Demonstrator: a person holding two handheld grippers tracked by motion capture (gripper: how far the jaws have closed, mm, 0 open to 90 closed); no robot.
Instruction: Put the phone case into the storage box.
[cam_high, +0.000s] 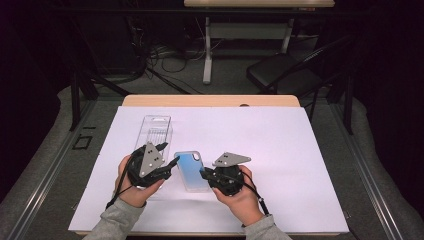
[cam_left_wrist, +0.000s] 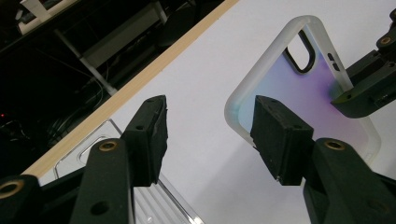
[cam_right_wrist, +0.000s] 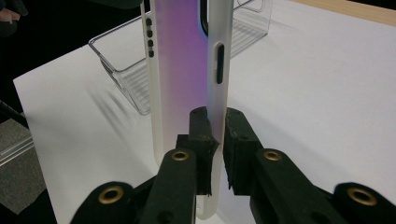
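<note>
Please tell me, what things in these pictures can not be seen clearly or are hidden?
- Phone case, right gripper view: its top is cut off by the upper edge and its lower end sits behind the right gripper.
- Clear tray, left gripper view: mostly hidden behind the left gripper and cut by the bottom edge.
- Tray contents, high view: too small and transparent to tell.
- Whether the case touches the table: cannot tell.

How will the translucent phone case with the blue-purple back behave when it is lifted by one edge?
The translucent blue-purple phone case is hollow and thin-walled, so probably light and somewhat bendy. The right tongs pinch only its smooth frosted rim, so it might pivot or slip.
</note>
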